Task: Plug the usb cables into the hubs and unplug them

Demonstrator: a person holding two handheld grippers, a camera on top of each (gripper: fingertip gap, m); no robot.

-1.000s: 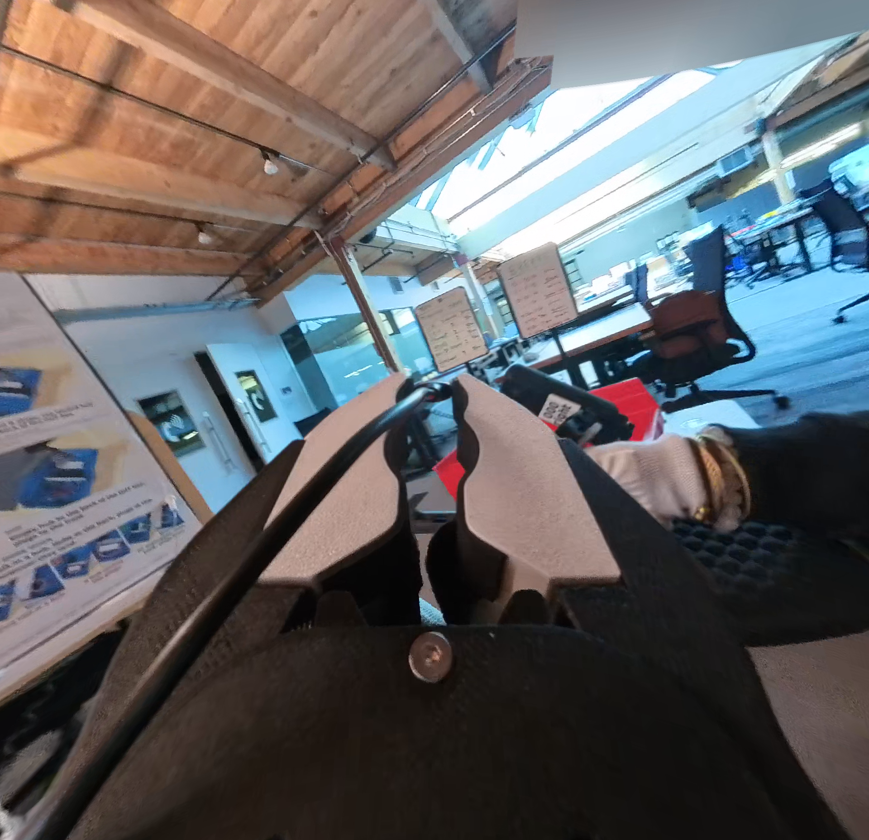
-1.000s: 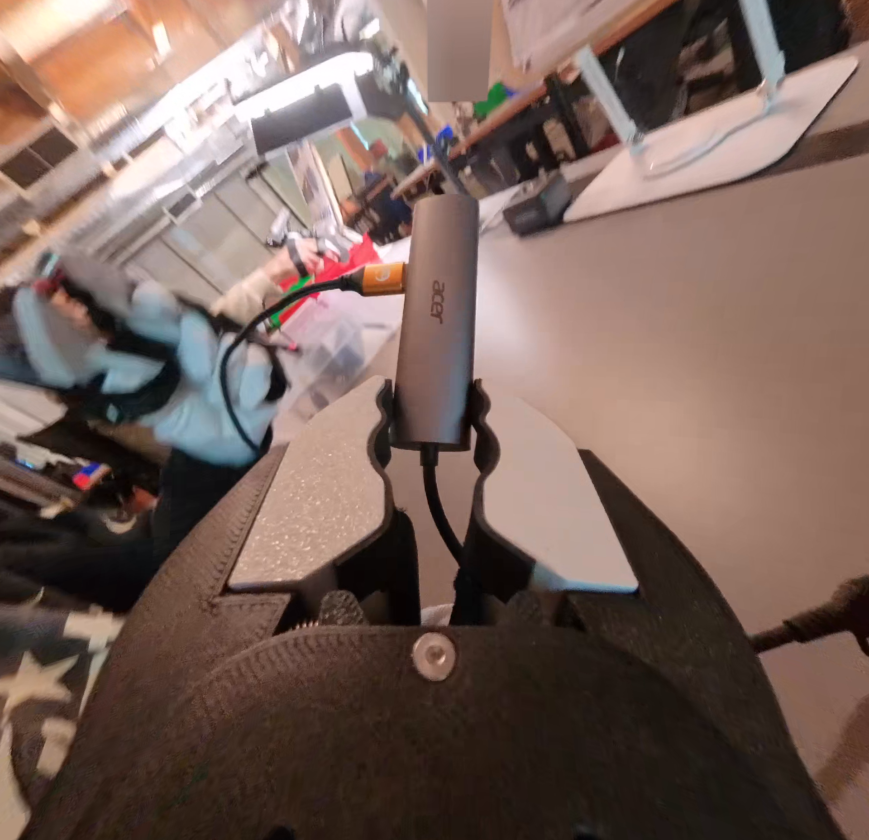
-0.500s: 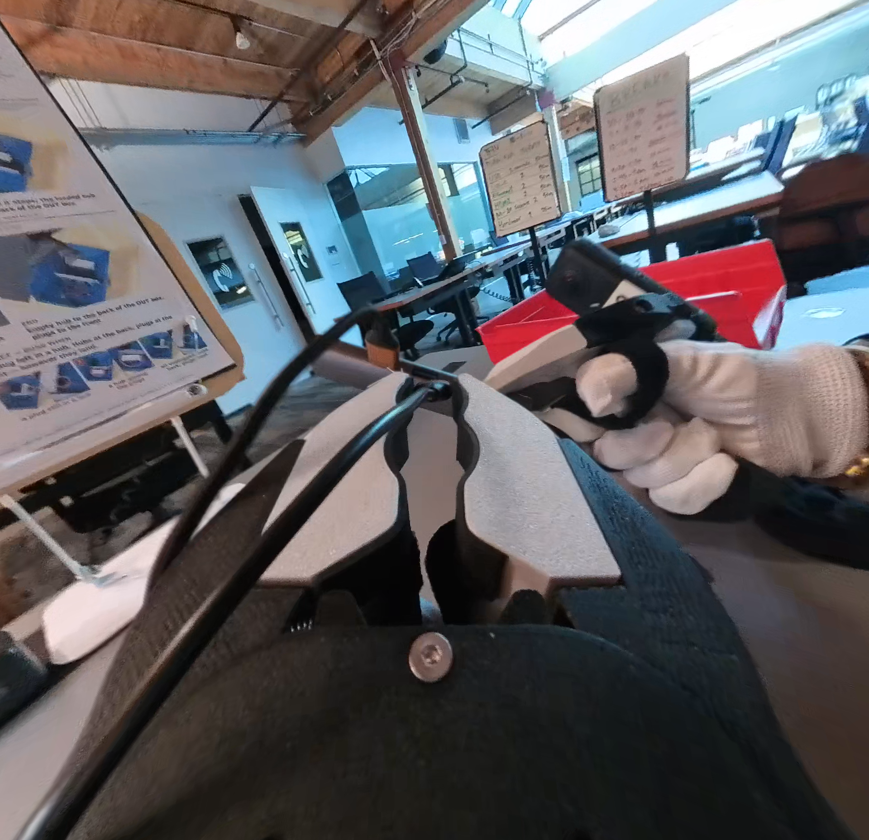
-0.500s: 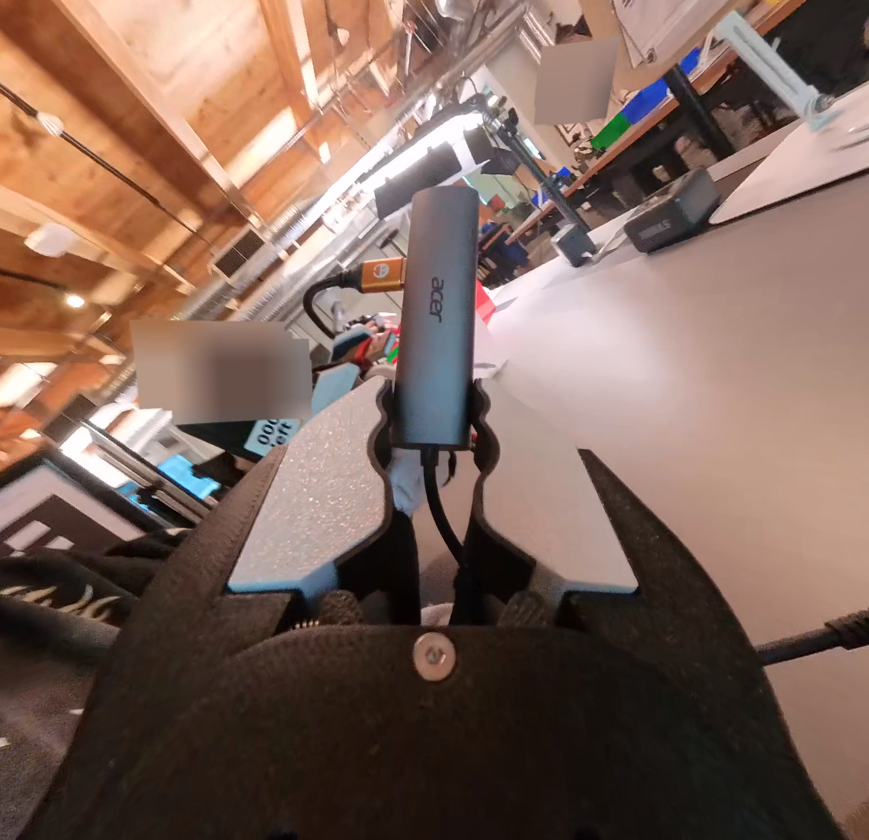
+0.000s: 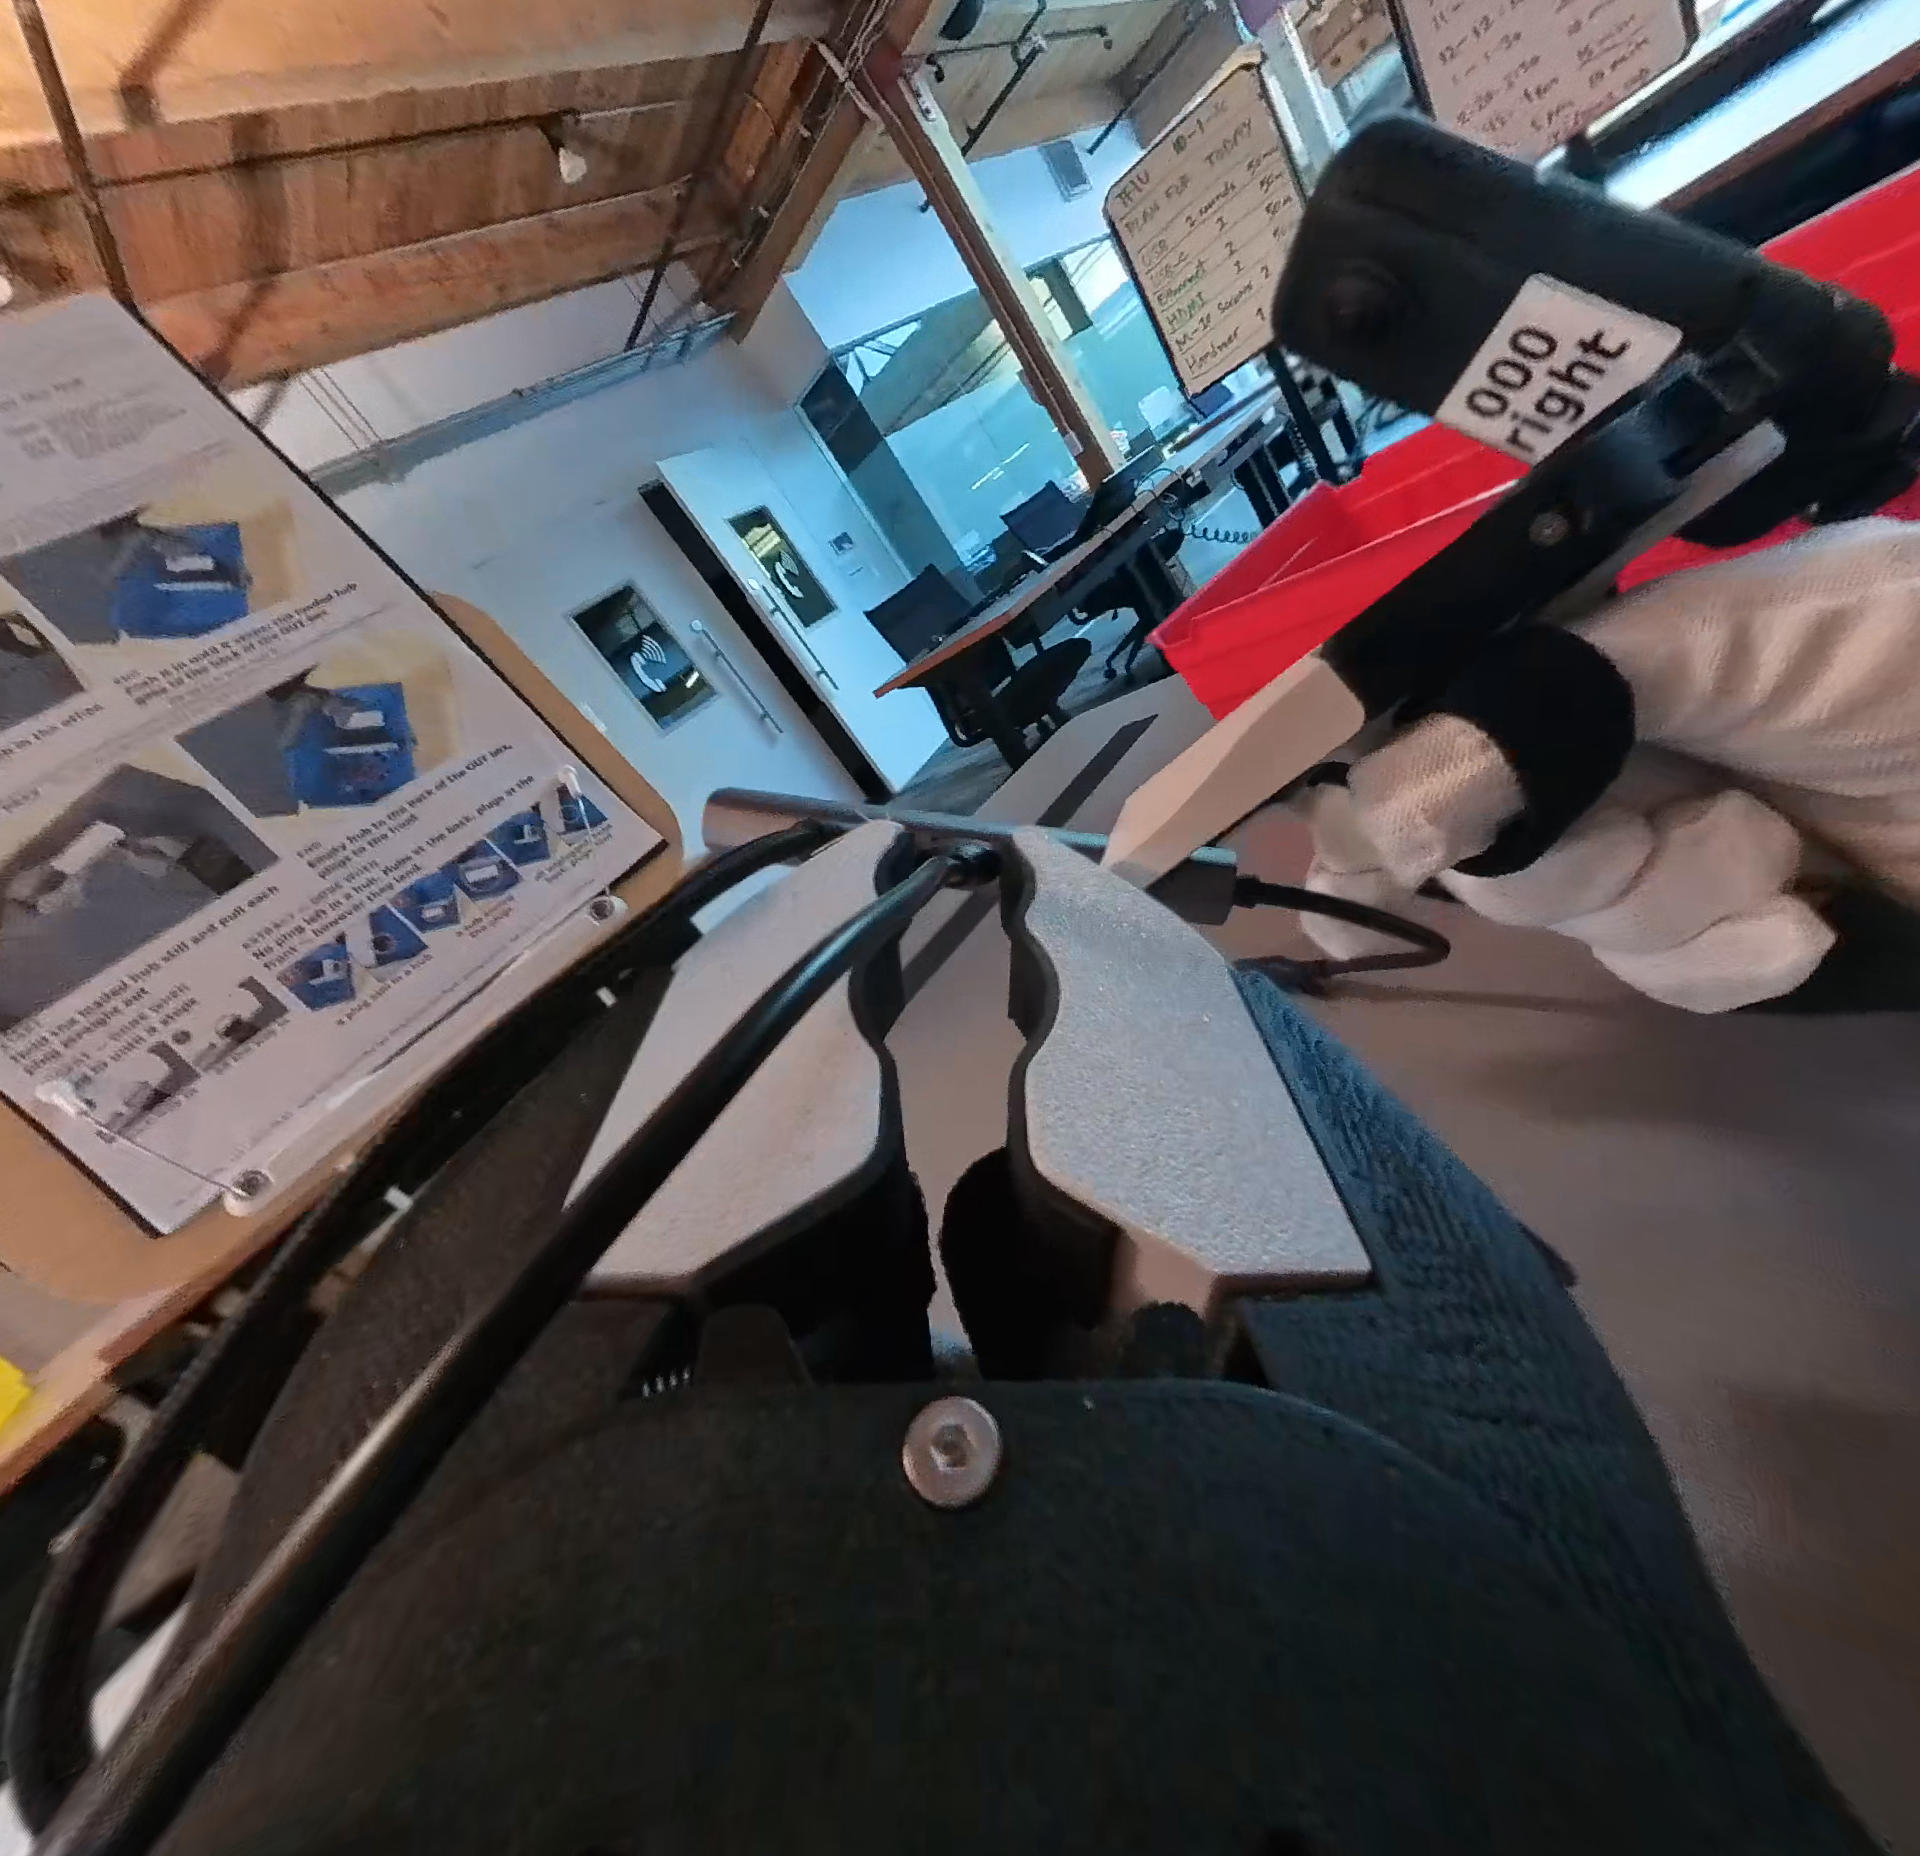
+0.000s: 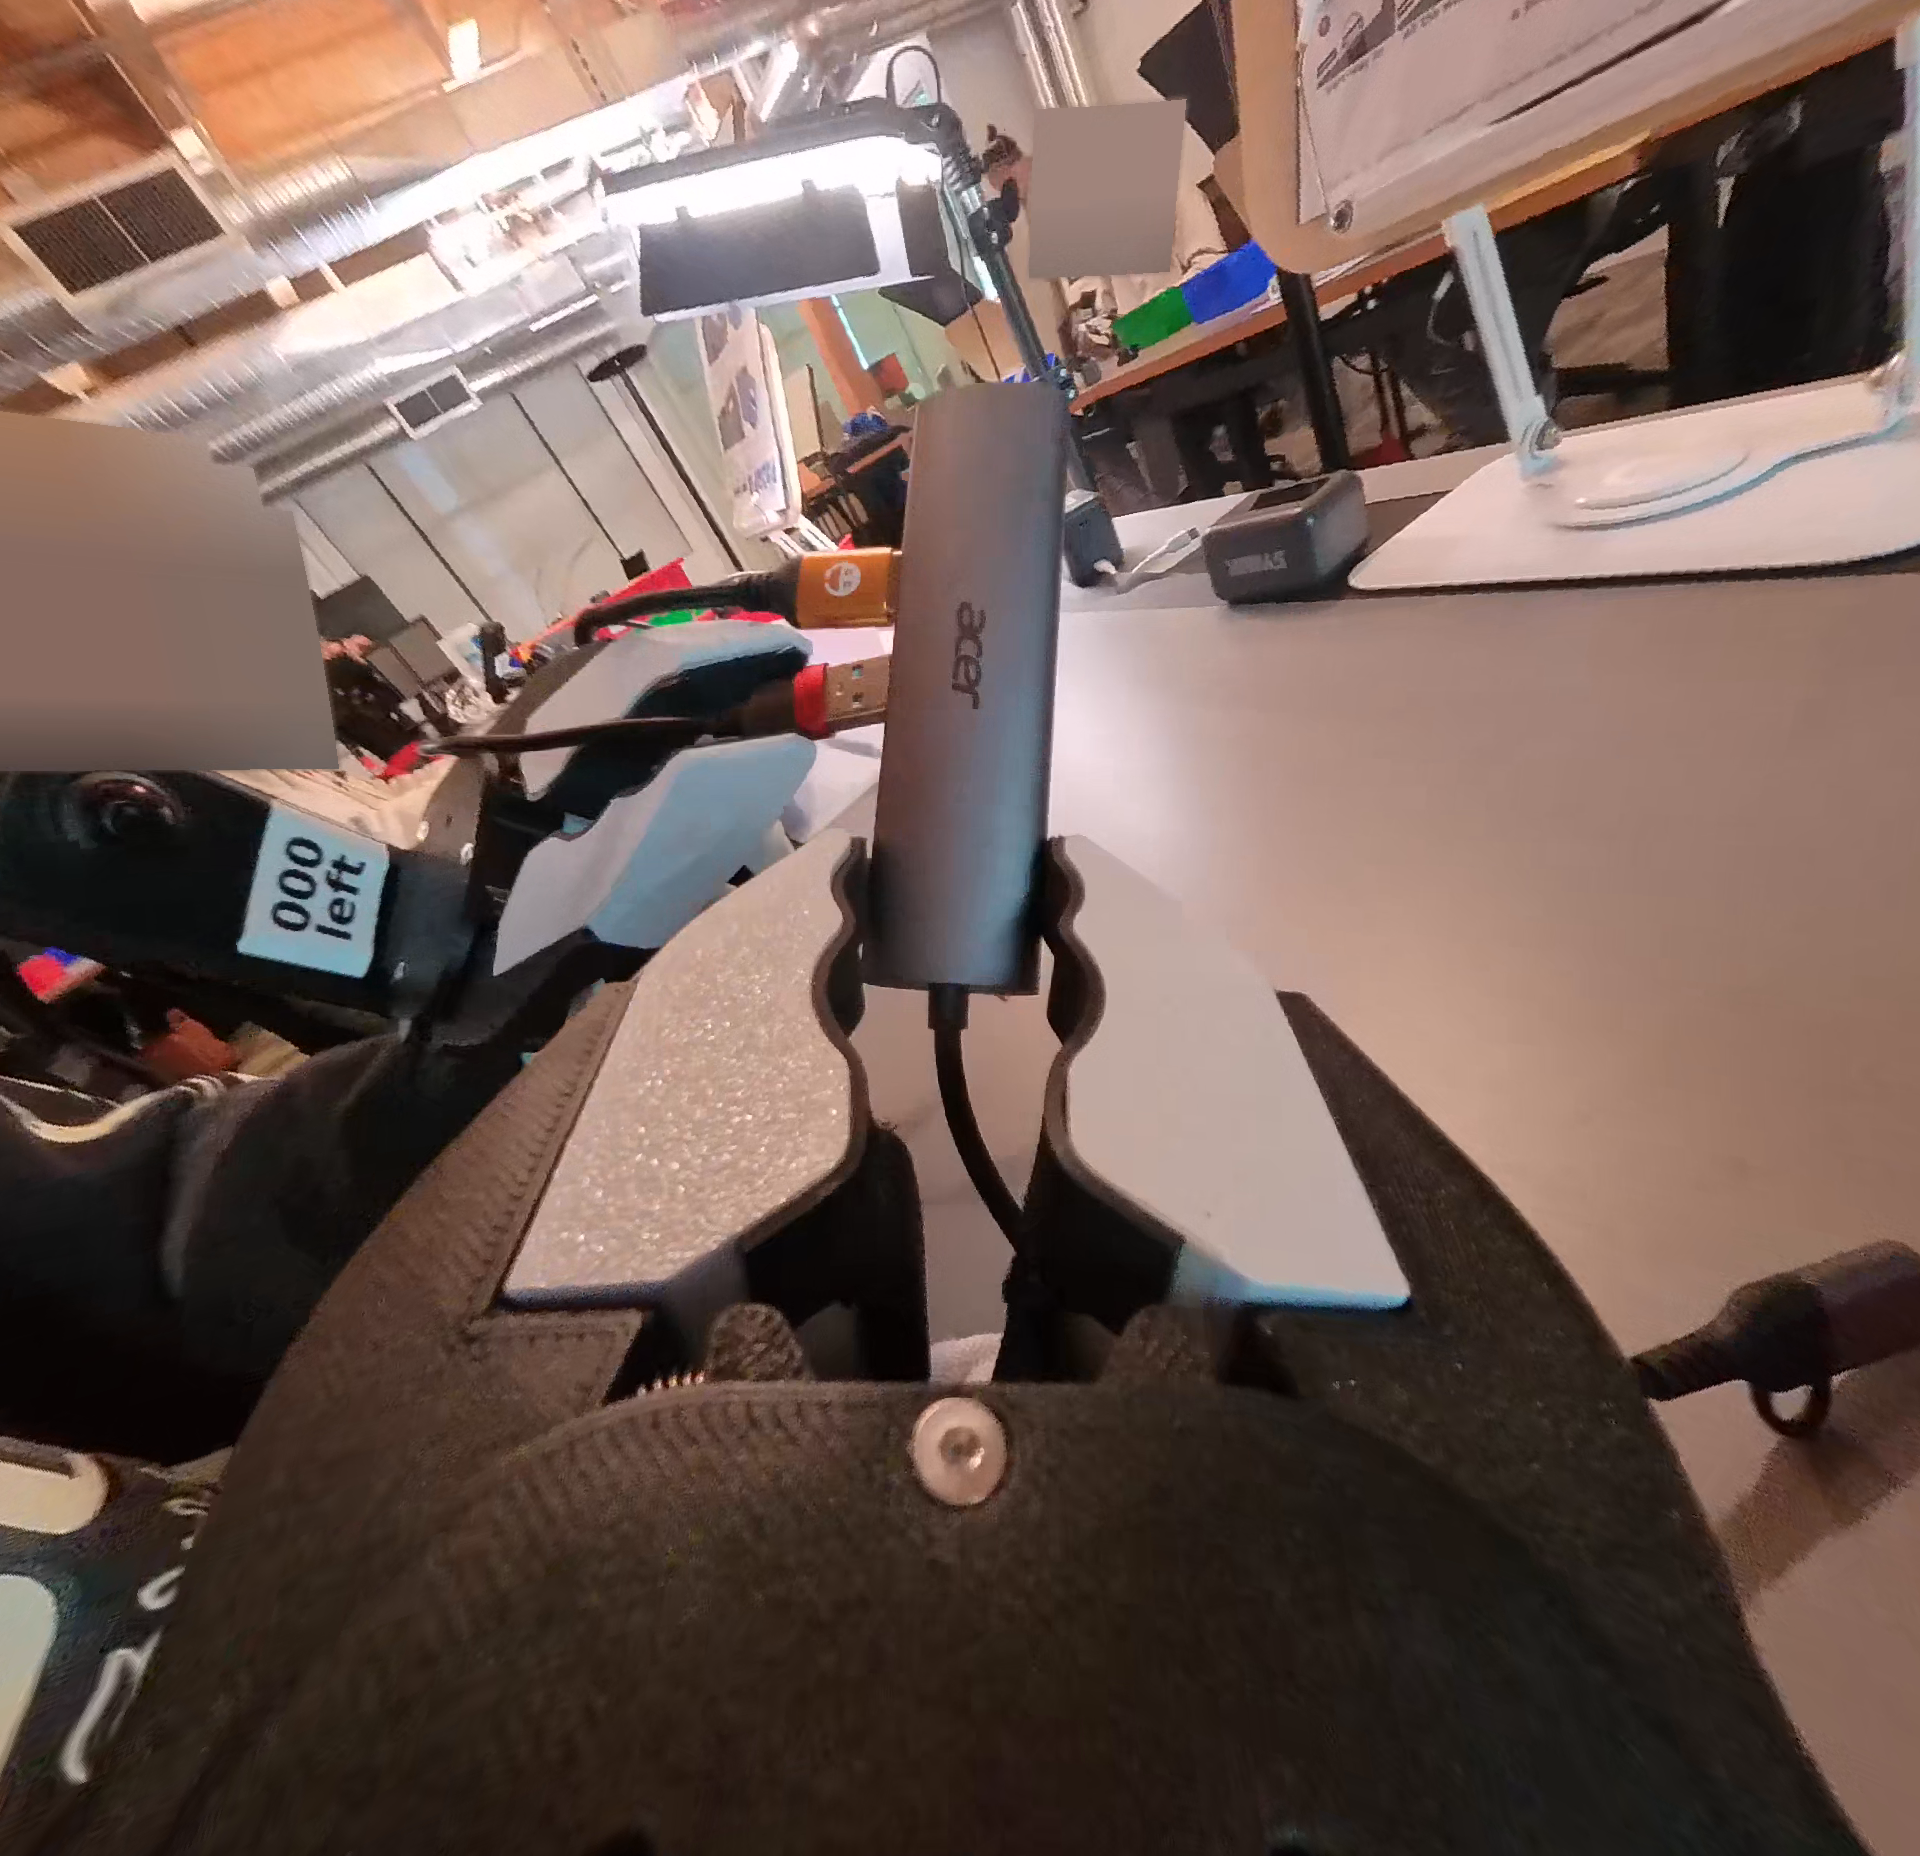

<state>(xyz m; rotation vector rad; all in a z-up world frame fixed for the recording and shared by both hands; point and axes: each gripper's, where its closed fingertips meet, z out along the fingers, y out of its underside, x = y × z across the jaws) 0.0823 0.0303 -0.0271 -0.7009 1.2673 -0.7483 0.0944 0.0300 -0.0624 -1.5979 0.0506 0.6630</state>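
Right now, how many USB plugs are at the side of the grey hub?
2. An orange plug is seated in the hub higher up; below it a red plug, held by the left tool, has its metal tip at the hub's side. Other ports may be hidden.

Grey hub (image 6: 971, 684) between right fingers (image 6: 686, 1110)

red plug (image 6: 831, 700) tip hidden at hub (image 6: 971, 705), black cable (image 5: 312, 1391) cut off lower left
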